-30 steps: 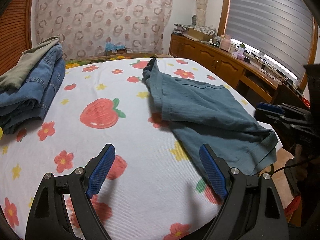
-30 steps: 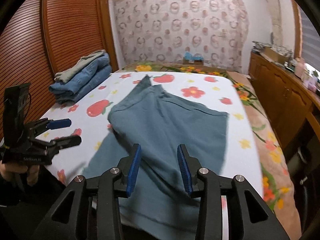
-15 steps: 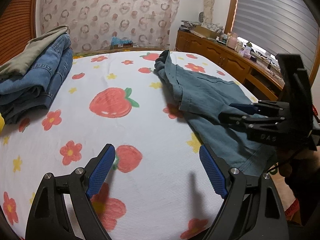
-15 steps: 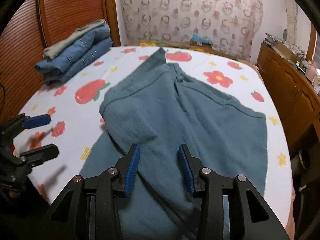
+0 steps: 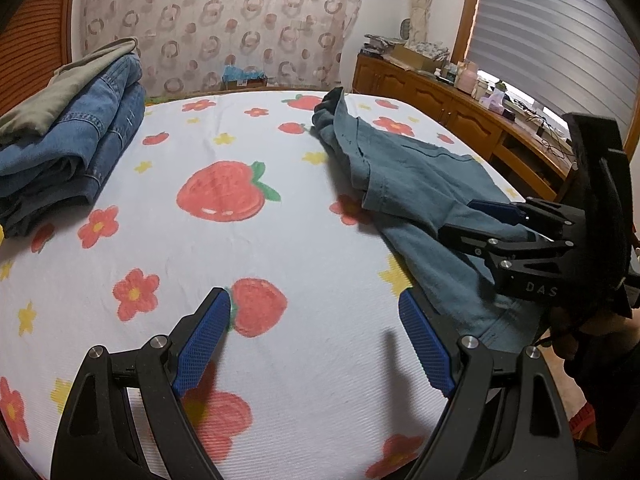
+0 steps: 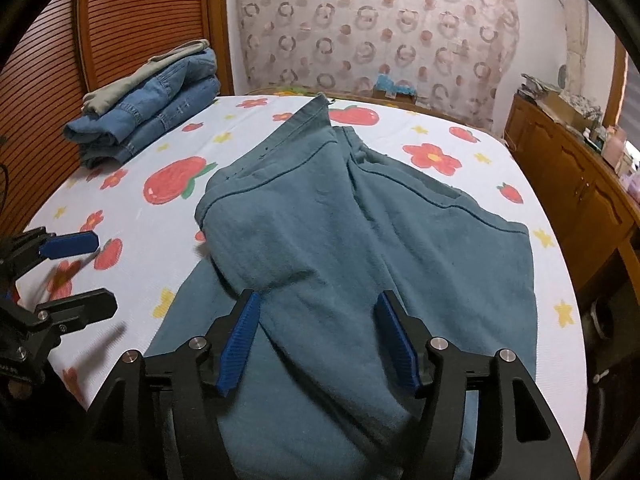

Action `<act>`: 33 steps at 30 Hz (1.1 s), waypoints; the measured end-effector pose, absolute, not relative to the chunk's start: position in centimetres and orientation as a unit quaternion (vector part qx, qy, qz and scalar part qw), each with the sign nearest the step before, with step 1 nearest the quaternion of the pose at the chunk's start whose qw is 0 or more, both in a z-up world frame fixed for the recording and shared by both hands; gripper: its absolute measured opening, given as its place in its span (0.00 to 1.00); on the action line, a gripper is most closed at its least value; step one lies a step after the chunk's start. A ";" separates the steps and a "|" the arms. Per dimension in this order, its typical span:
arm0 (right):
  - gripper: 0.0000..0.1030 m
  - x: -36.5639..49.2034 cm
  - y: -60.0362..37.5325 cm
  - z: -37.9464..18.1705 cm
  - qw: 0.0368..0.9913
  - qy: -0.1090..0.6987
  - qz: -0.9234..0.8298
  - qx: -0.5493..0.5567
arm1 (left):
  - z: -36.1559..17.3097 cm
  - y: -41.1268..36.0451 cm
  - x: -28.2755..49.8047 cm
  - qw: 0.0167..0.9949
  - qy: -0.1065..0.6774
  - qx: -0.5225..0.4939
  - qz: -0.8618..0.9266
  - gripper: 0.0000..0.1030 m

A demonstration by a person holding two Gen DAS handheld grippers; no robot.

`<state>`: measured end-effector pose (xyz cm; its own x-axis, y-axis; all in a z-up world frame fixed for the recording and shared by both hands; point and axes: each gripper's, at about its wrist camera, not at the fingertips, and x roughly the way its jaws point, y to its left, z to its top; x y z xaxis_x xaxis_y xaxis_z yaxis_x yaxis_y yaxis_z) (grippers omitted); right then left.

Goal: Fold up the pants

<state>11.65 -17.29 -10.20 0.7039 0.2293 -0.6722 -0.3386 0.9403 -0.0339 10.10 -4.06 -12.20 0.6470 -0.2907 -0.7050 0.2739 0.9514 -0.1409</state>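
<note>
Moved in over the pants (image 6: 360, 248), right claw (image 6: 318, 338) opening, cloth beneath, ungripped. Left claw (image 5: 314, 340) spread wide above the bed (image 5: 280, 264), empty.

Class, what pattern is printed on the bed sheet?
Red strawberries and red and yellow flowers on a white bed sheet; clearest in the left wrist view.

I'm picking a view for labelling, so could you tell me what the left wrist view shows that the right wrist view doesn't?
Left only: the window blind, and the right gripper from the side, above the teal pants, jaws opening. Right only: the pants' whole spread, and the left gripper open over the sheet. Both: the jeans stack, curtain, cabinet.
</note>
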 end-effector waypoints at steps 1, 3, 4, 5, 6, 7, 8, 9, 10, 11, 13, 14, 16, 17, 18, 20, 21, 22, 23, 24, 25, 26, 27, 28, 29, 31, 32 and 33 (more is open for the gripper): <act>0.61 11.6 -17.3 -10.1 0.919 0.353 0.155 -0.081 | -12.2 -4.0 10.1 0.907 0.391 -0.011 -0.156 0.84; 0.61 11.6 -17.2 -10.0 0.918 0.355 0.156 -0.086 | -12.3 -4.0 10.0 0.907 0.391 -0.011 -0.155 0.84; 0.61 11.5 -17.0 -10.0 0.916 0.357 0.157 -0.089 | -12.4 -4.0 10.0 0.907 0.391 -0.012 -0.155 0.84; 0.61 11.5 -17.0 -9.8 0.915 0.359 0.159 -0.094 | -12.4 -4.0 10.0 0.907 0.391 -0.012 -0.155 0.84; 0.61 11.6 -16.9 -9.6 0.914 0.359 0.160 -0.098 | -12.4 -4.0 10.0 0.907 0.391 -0.012 -0.154 0.84; 0.61 11.5 -16.8 -9.4 0.914 0.358 0.165 -0.101 | -12.4 -4.0 10.0 0.907 0.392 -0.013 -0.154 0.84; 0.61 11.4 -16.6 -9.1 0.913 0.355 0.171 -0.103 | -12.4 -3.9 10.0 0.907 0.392 -0.014 -0.154 0.84; 0.61 11.4 -16.4 -8.9 0.913 0.352 0.177 -0.106 | -12.4 -3.9 10.0 0.907 0.391 -0.014 -0.154 0.84; 0.61 11.4 -16.1 -8.5 0.912 0.350 0.182 -0.110 | -12.4 -3.8 10.0 0.907 0.391 -0.015 -0.153 0.84; 0.61 11.4 -15.8 -8.3 0.911 0.349 0.186 -0.115 | -12.4 -3.8 9.9 0.908 0.391 -0.016 -0.153 0.84; 0.61 11.6 -15.2 -7.9 0.909 0.347 0.194 -0.126 | -12.4 -3.7 9.9 0.908 0.390 -0.017 -0.153 0.84; 0.61 11.6 -14.7 -7.7 0.907 0.346 0.198 -0.132 | -12.4 -3.6 9.9 0.908 0.389 -0.018 -0.153 0.84; 0.61 12.0 -13.8 -7.4 0.903 0.346 0.209 -0.144 | -12.4 -3.4 10.0 0.909 0.388 -0.021 -0.152 0.84; 0.59 12.2 -13.4 -7.4 0.901 0.348 0.214 -0.149 | -12.4 -3.3 10.0 0.909 0.388 -0.022 -0.151 0.84; 0.55 12.5 -13.0 -7.3 0.897 0.350 0.220 -0.154 | -12.4 -3.3 10.0 0.909 0.388 -0.023 -0.151 0.84; 0.51 13.2 -12.3 -7.5 0.891 0.357 0.226 -0.164 | -12.4 -3.2 10.0 0.909 0.388 -0.024 -0.150 0.84; 0.49 13.6 -12.0 -7.6 0.889 0.361 0.228 -0.168 | -12.4 -3.1 10.0 0.909 0.387 -0.025 -0.150 0.84; 0.47 14.0 -11.7 -7.8 0.886 0.365 0.230 -0.171 | -12.4 -3.1 10.0 0.909 0.387 -0.025 -0.151 0.84; 0.43 14.3 -11.4 -7.9 0.883 0.369 0.232 -0.174 | -12.4 -3.1 10.0 0.909 0.387 -0.026 -0.150 0.84; 0.39 14.6 -11.2 -8.1 0.881 0.372 0.234 -0.178 | -12.4 -3.1 10.0 0.909 0.387 -0.026 -0.151 0.84; 0.35 14.9 -11.0 -8.2 0.878 0.375 0.235 -0.182 | -12.5 -3.1 10.0 0.909 0.387 -0.026 -0.151 0.84; 0.26 15.1 -11.0 -8.3 0.877 0.376 0.235 -0.184 | -12.4 -3.0 10.0 0.909 0.387 -0.026 -0.151 0.84; 0.16 15.3 -11.0 -8.4 0.877 0.376 0.234 -0.185 | -12.4 -3.0 10.0 0.910 0.386 -0.026 -0.151 0.84; 0.12 15.5 -11.2 -8.4 0.878 0.376 0.235 -0.182 | -12.4 -3.0 10.0 0.910 0.386 -0.026 -0.150 0.84; 0.08 15.6 -11.4 -8.2 0.879 0.374 0.237 -0.176 | -12.4 -3.0 10.0 0.910 0.386 -0.026 -0.151 0.84; 0.06 15.9 -12.2 -7.8 0.884 0.371 0.237 -0.160 | -12.5 -2.9 10.0 0.910 0.386 -0.027 -0.151 0.84; 0.06 15.9 -12.6 -7.5 0.889 0.365 0.231 -0.154 | -12.5 -2.9 9.9 0.910 0.385 -0.028 -0.150 0.84; 0.06 15.9 -13.1 -7.2 0.893 0.359 0.228 -0.148 | -12.5 -2.9 9.9 0.910 0.385 -0.028 -0.150 0.84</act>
